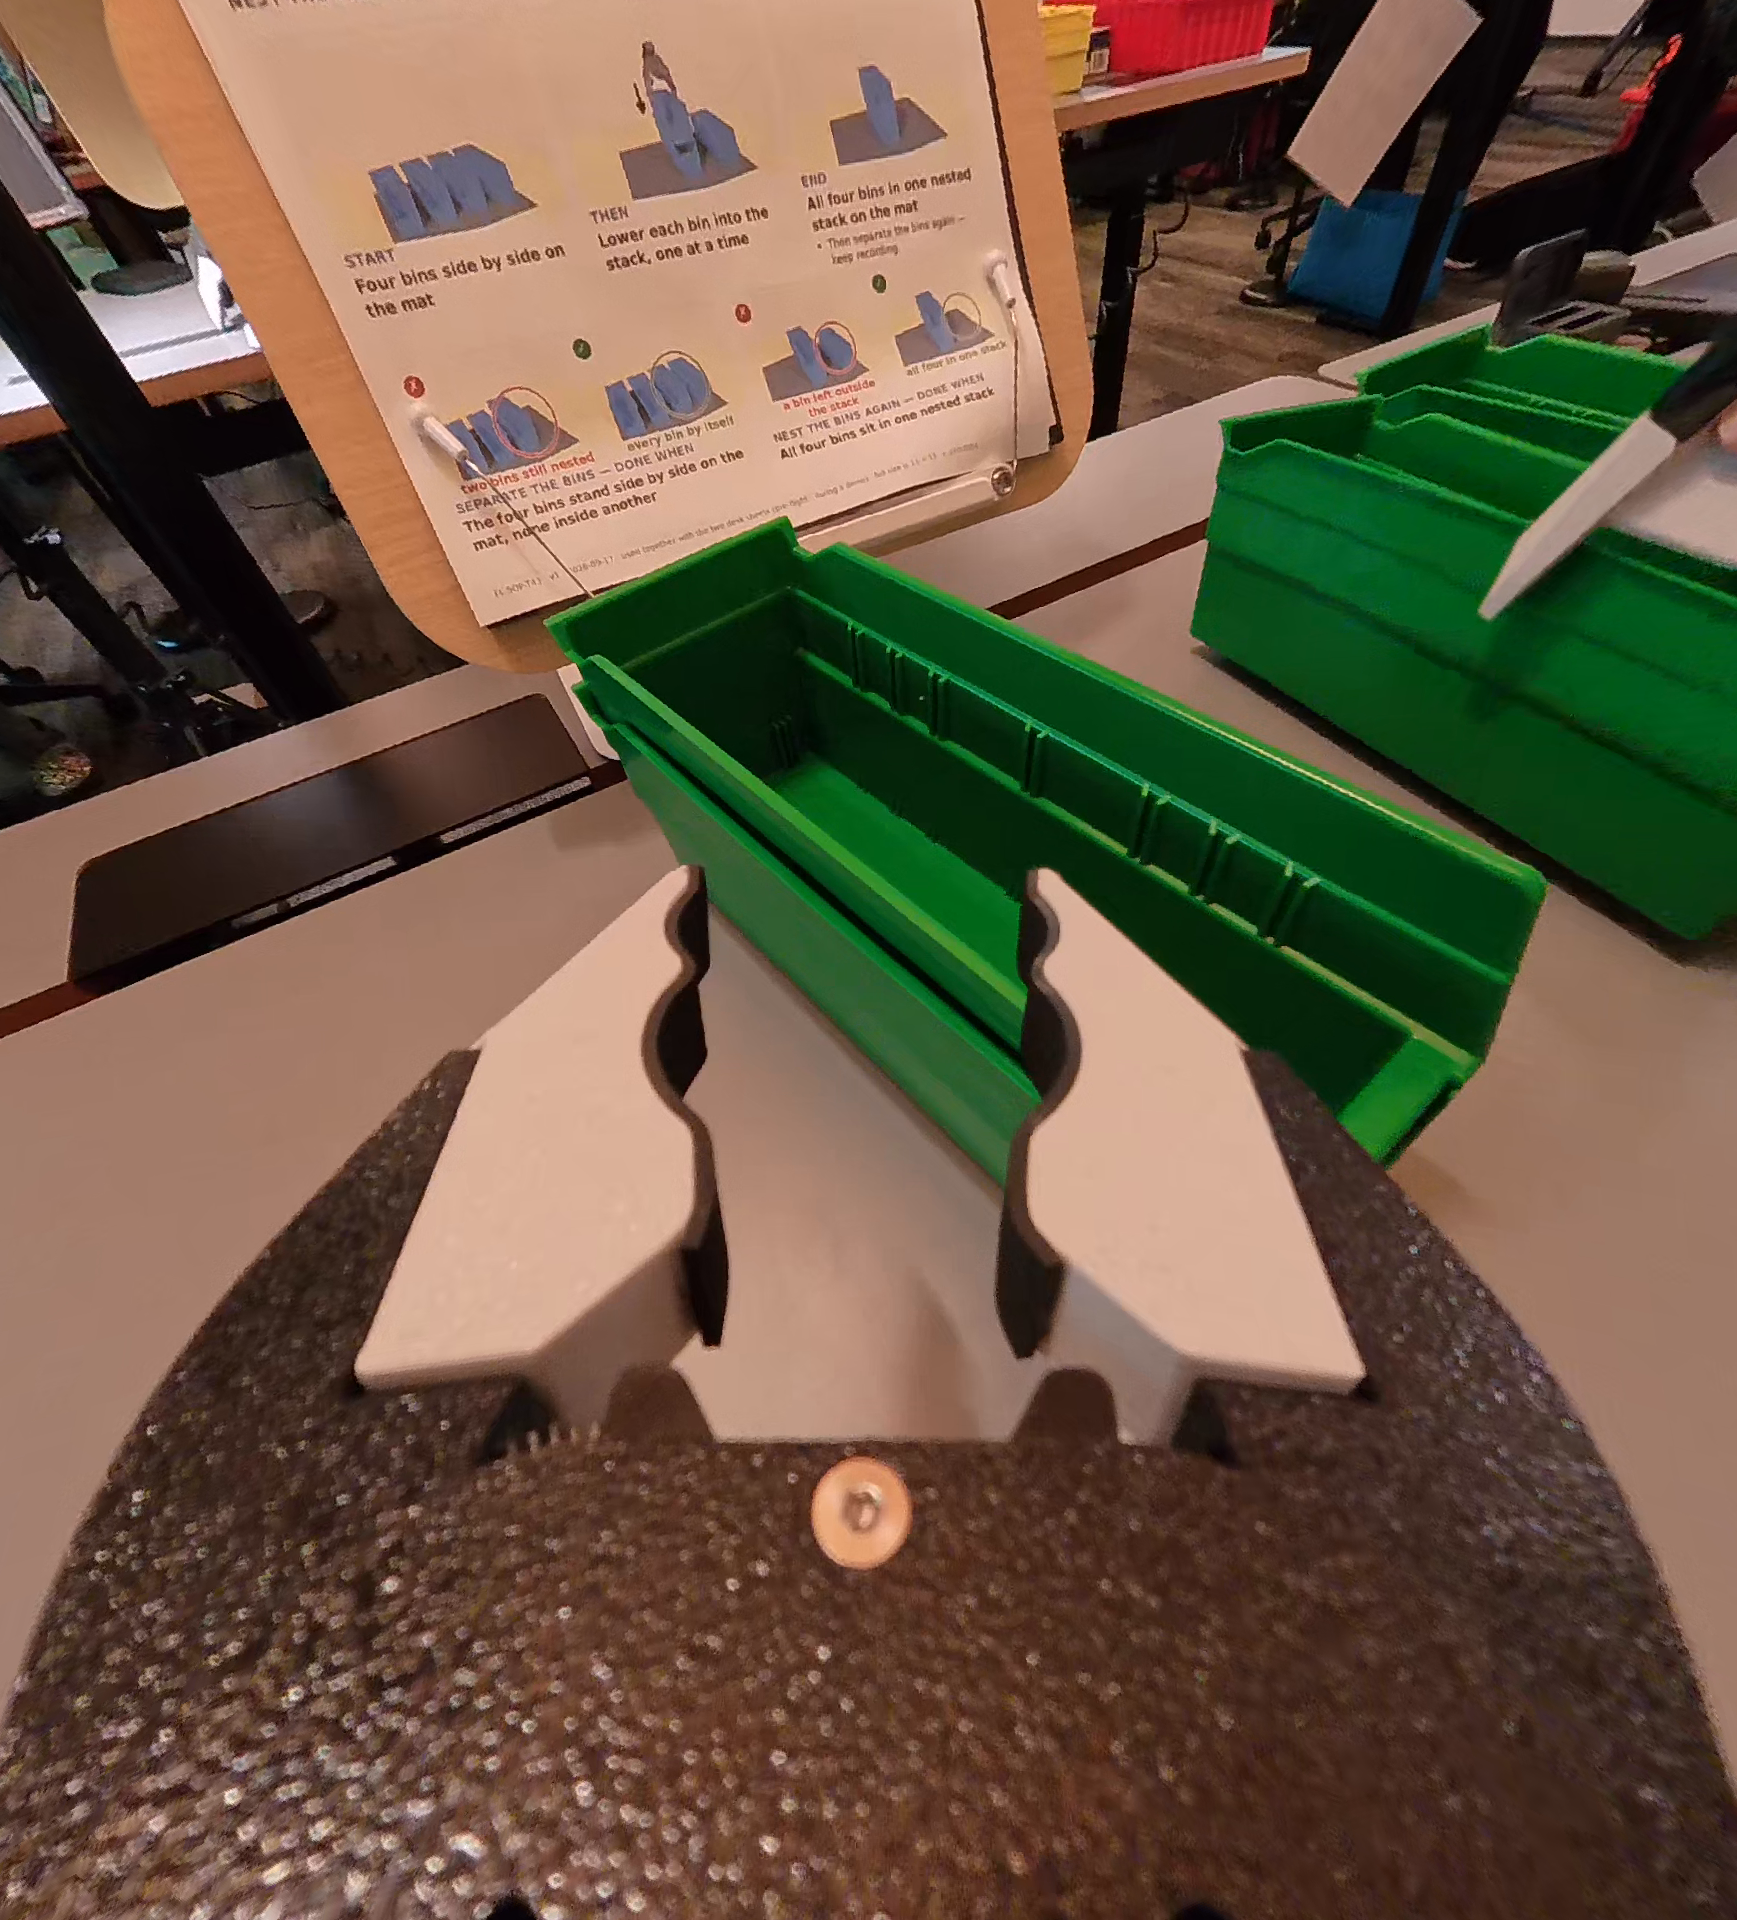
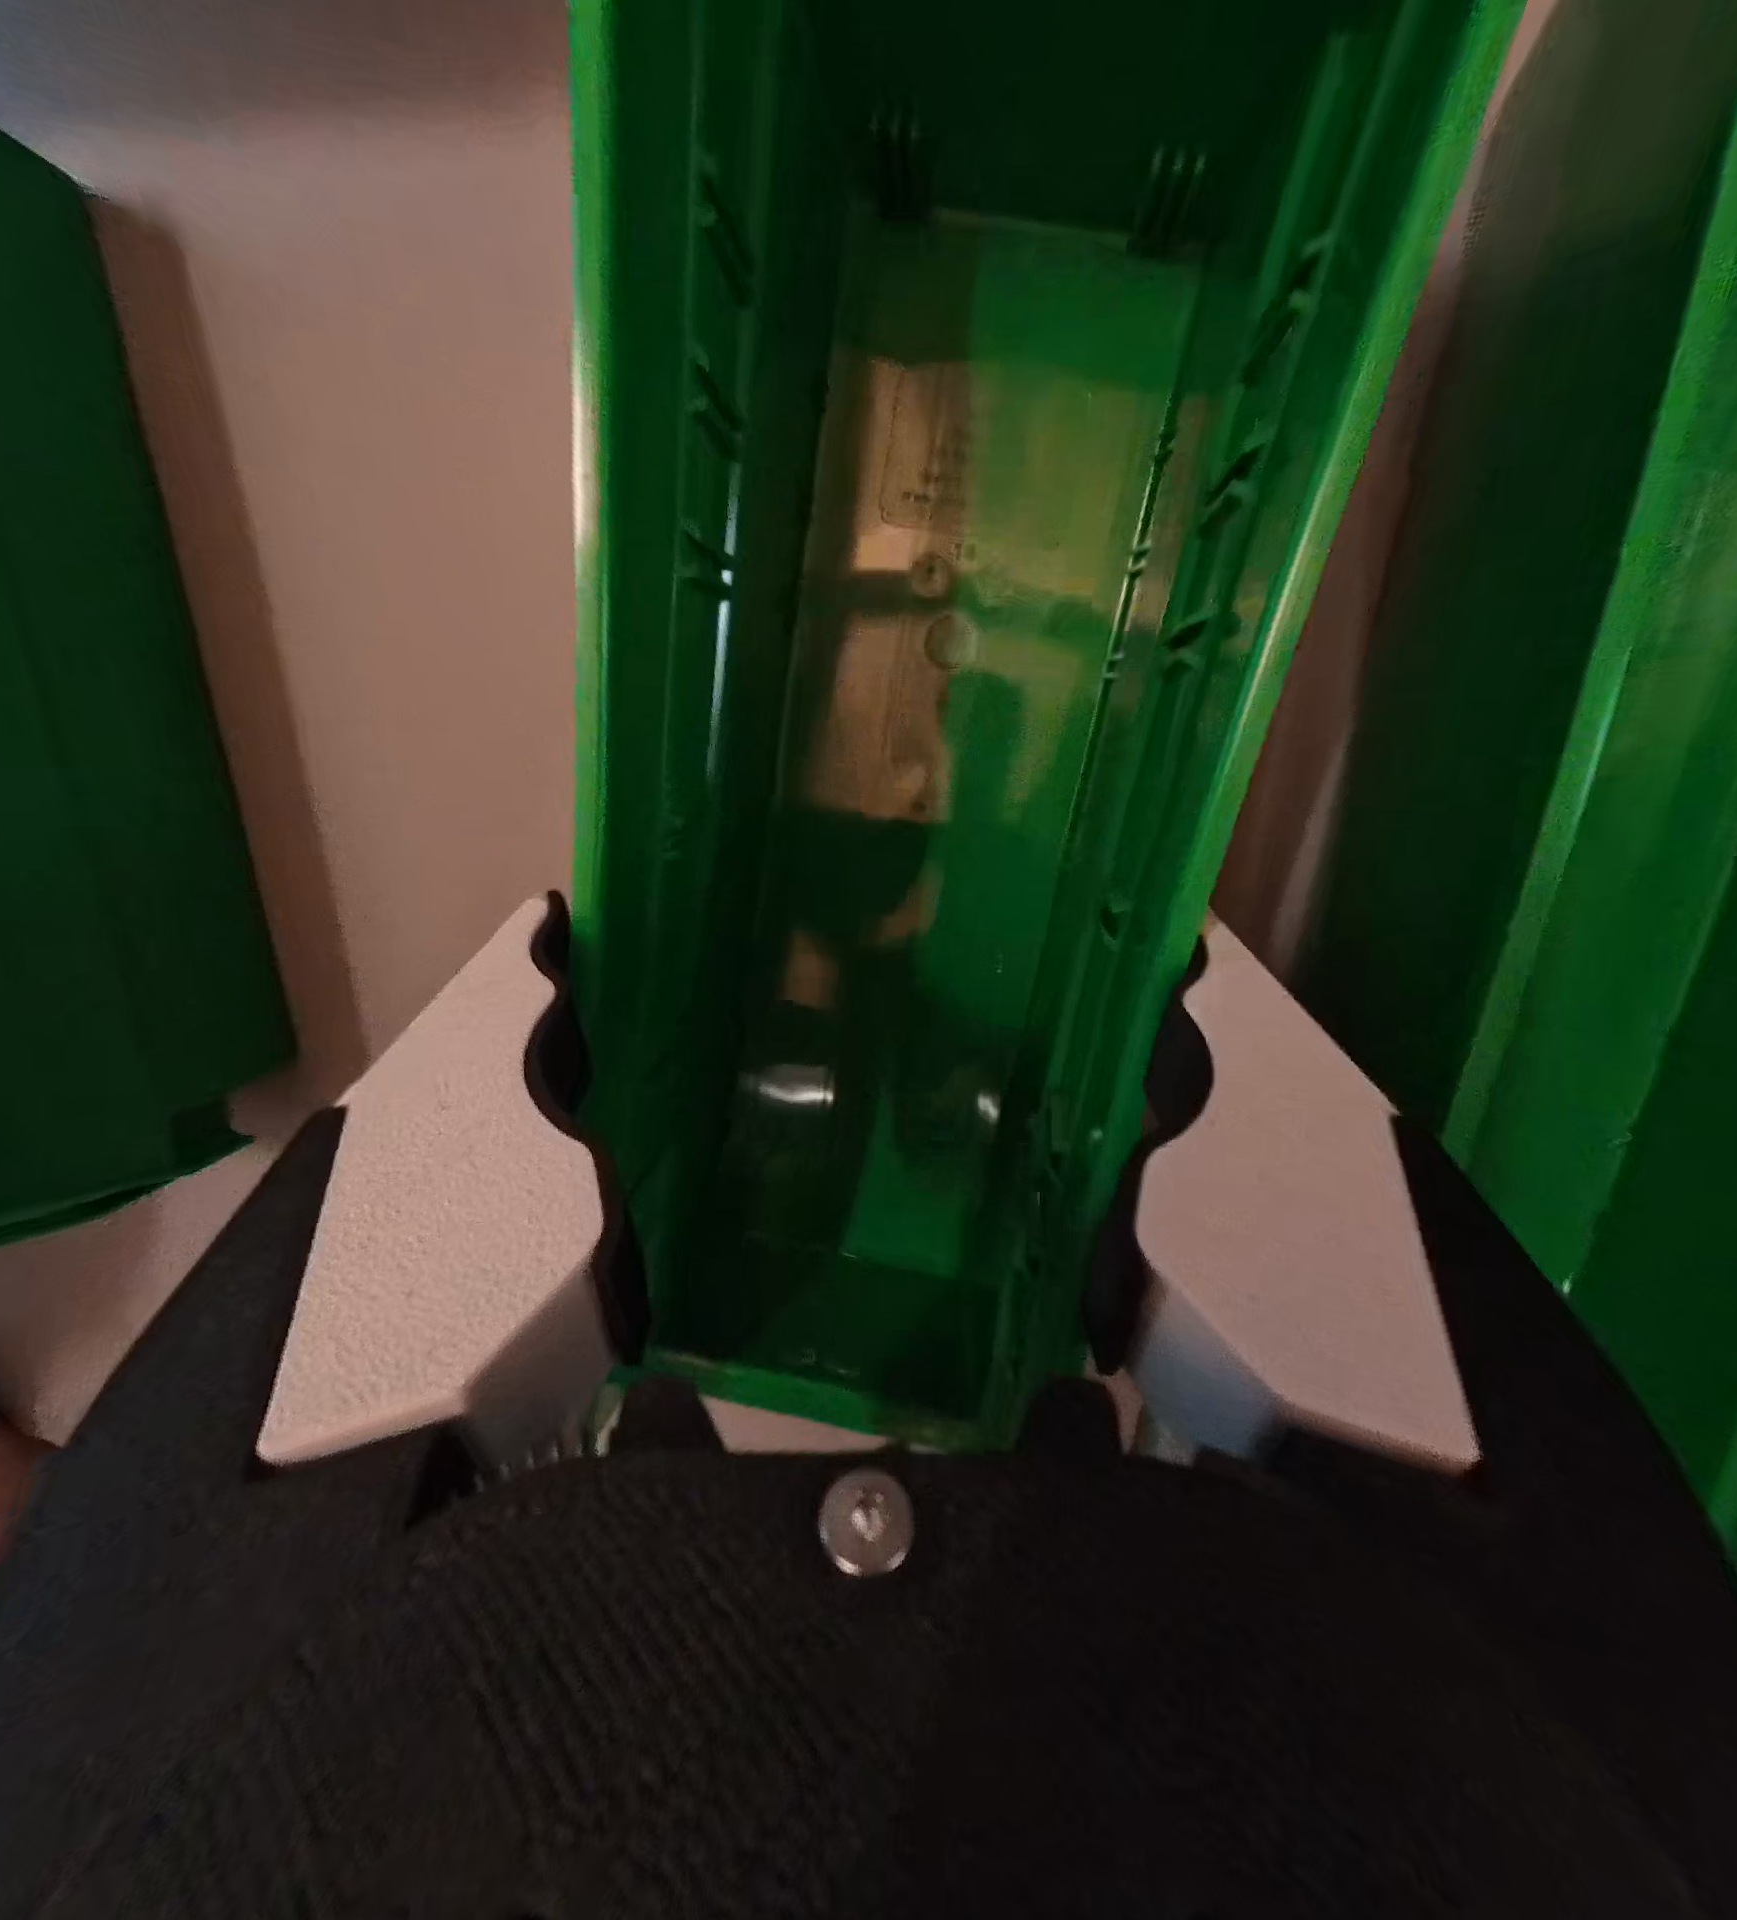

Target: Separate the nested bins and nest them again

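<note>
Closest to the left wrist camera, the left gripper (image 1: 869, 914) hangs over the grey table (image 1: 220, 1195) with its jaws spread and nothing between them; its right finger (image 1: 1134, 1122) overlaps the near side wall of a green bin pair (image 1: 947, 790), though contact there cannot be judged. That pair is two bins, one sitting inside the other, lying long across the table below an instruction sheet (image 1: 635, 291) on a wooden board. Well apart to the right stands a bin stack (image 1: 1466, 665), and above it the right gripper (image 1: 1612, 499) shows at the picture's edge with a person's fingertip on it. In the right wrist view the right gripper (image 2: 869, 956) is clamped across one end of a narrow bin (image 2: 957, 675), a pad against each long wall, the camera looking down its glossy inside. Another bin (image 2: 64, 727) lies to its left and a further green wall (image 2: 1674, 727) to its right, both blurred.
</note>
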`<state>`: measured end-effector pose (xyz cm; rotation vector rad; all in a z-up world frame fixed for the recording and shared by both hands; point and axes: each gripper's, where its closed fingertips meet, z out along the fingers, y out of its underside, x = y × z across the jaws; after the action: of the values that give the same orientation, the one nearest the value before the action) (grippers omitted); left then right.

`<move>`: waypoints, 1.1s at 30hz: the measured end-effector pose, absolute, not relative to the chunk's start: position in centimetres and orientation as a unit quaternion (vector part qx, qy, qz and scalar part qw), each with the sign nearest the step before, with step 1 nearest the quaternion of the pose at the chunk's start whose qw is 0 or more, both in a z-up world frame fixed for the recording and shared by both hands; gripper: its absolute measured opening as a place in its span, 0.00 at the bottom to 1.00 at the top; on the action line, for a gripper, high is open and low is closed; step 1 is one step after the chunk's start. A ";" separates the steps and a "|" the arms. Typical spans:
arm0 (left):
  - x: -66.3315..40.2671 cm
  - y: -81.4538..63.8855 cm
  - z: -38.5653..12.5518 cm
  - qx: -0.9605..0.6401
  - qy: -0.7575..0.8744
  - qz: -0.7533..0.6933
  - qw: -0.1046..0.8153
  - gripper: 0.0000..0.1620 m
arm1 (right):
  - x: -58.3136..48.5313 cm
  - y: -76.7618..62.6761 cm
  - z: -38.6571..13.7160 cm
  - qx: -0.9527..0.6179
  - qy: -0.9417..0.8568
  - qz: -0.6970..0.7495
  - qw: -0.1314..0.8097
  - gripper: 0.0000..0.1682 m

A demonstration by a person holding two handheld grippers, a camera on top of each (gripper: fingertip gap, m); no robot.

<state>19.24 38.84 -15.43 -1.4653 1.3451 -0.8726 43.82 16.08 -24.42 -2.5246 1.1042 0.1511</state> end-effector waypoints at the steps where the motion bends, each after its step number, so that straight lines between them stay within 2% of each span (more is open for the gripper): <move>1: 19.2 38.9 -15.4 -0.597 0.547 -0.355 0.467 0.36 | 44.0 16.2 -24.2 -0.897 0.390 0.052 0.199 0.65; 14: 19.5 38.3 -15.4 -0.594 0.550 -0.365 0.460 0.36 | 44.4 14.5 -24.9 -0.922 0.355 0.006 0.153 0.74; 18: 19.5 38.3 -15.4 -0.594 0.550 -0.366 0.459 0.36 | 44.3 15.4 -21.9 -0.912 0.355 -0.010 0.203 0.74; 19: 19.5 38.2 -15.4 -0.593 0.550 -0.367 0.458 0.36 | 44.3 15.8 -20.6 -0.910 0.347 -0.024 0.226 0.73; 21: 19.5 38.2 -15.4 -0.592 0.552 -0.367 0.459 0.36 | 44.5 16.6 -17.5 -0.903 0.324 -0.080 0.271 0.63; 23: 19.5 38.2 -15.4 -0.592 0.552 -0.366 0.459 0.36 | 45.2 16.5 -14.6 -0.891 0.297 -0.180 0.293 0.60; 26: 19.5 38.1 -15.5 -0.593 0.554 -0.365 0.457 0.36 | 46.8 15.4 -10.9 -0.848 0.267 -0.347 0.300 0.44; 27: 19.5 38.1 -15.5 -0.592 0.553 -0.366 0.457 0.36 | 47.2 15.1 -9.9 -0.827 0.249 -0.403 0.304 0.44; 28: 19.5 38.1 -15.5 -0.592 0.553 -0.367 0.457 0.36 | 47.5 15.0 -9.2 -0.808 0.226 -0.451 0.305 0.52; 29: 19.5 38.1 -15.5 -0.592 0.553 -0.368 0.455 0.36 | 47.5 14.9 -9.0 -0.797 0.203 -0.484 0.299 0.66; 30: 19.5 38.0 -15.5 -0.592 0.554 -0.369 0.454 0.36 | 47.5 14.8 -8.9 -0.787 0.187 -0.512 0.291 0.75; 33: 19.5 37.9 -15.4 -0.590 0.554 -0.373 0.454 0.36 | 47.2 14.7 -10.5 -0.784 0.219 -0.501 0.295 0.86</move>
<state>19.46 37.91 -15.42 -1.4569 1.3679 -0.9196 47.24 14.68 -10.49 -2.0861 0.5826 -1.3320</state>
